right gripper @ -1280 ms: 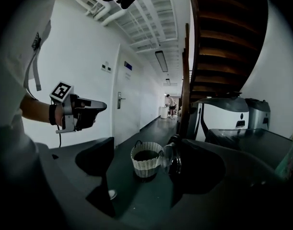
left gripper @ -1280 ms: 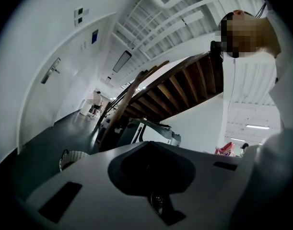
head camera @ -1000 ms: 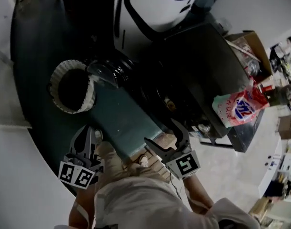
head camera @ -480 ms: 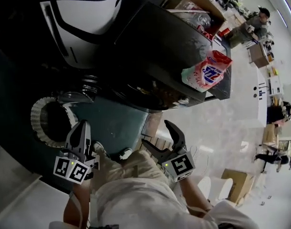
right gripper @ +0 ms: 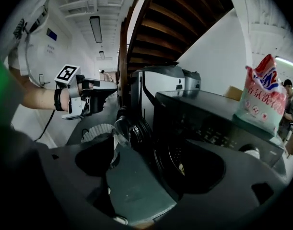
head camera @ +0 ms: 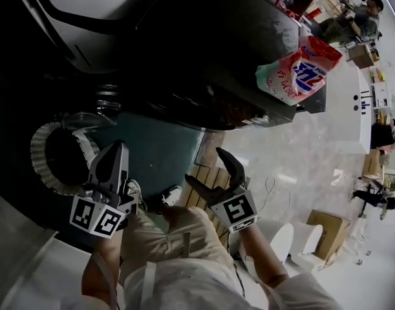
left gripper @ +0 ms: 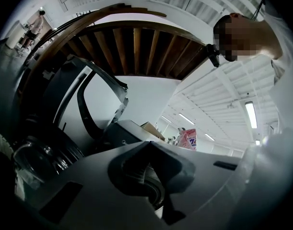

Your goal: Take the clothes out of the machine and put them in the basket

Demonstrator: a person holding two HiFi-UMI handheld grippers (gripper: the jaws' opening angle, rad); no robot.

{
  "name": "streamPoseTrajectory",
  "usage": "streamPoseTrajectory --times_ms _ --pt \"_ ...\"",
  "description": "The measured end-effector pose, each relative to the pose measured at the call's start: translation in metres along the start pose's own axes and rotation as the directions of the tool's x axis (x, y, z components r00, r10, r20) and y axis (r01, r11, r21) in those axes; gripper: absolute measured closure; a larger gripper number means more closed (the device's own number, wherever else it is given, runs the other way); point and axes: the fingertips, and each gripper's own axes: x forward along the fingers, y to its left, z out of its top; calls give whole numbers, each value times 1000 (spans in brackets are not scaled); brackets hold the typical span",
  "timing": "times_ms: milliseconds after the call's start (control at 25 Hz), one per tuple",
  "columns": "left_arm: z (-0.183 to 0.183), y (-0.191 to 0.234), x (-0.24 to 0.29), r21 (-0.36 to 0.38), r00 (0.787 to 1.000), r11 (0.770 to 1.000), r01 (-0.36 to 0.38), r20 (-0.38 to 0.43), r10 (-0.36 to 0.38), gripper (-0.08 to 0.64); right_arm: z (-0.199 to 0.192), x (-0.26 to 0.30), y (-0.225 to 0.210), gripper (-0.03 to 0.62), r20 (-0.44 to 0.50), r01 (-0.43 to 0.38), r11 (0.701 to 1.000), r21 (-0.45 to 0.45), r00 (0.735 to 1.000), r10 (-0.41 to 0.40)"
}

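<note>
The black washing machine [head camera: 203,57] fills the top of the head view, its round glass door [head camera: 97,118] swung open to the left. In the right gripper view the dark drum opening [right gripper: 184,162] shows only a small pale patch inside; I cannot make out clothes. The white ribbed basket [head camera: 45,150] stands on the floor left of the door and looks dark inside. My left gripper [head camera: 116,150] hangs beside the basket's rim, its jaws together and holding nothing. Level with it to the right, my right gripper [head camera: 207,168] is wide open and empty, facing the machine's front.
A pink detergent bag [head camera: 297,70] sits on the machine's top. A teal mat [head camera: 161,157] lies before the machine, with wooden slats [head camera: 210,179] at its edge. My shoes [head camera: 171,196] stand on it. A cardboard box [head camera: 323,228] and white stools [head camera: 281,237] are at right.
The head view has swung, so the machine now fills the top and the basket sits at far left. Both grippers have shifted over the mat; the right one stays open.
</note>
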Motion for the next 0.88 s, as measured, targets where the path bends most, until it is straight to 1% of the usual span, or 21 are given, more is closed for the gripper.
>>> streamPoseTrajectory --times_ms 80,200,320,480,600,760,880 --pt "-26 23 2 -18 1000 1000 -5 13 5 546 -20 27 1 164 -20 -3 1000 -28 1000 2" --pt "-77 67 3 -50 1000 999 -3 18 4 546 -52 72 -5 164 -35 18 997 -72 999 -21" --pt "-126 115 9 -55 1000 999 -1 9 2 546 -84 121 -14 164 -32 36 994 -105 999 -39" --pt "-170 163 19 -57 999 998 -1 34 3 546 -133 184 -20 164 -51 50 985 -165 997 -59" --pt "-198 187 30 -52 998 999 16 55 -13 546 -169 225 -33 164 -53 77 980 -184 995 -88" --pt "-238 207 49 -29 996 998 63 63 -61 546 -202 264 -68 164 -25 132 970 -205 990 -140" --pt "-268 218 66 -28 992 992 124 35 -123 546 -222 288 -93 163 -17 156 958 -241 986 -165"
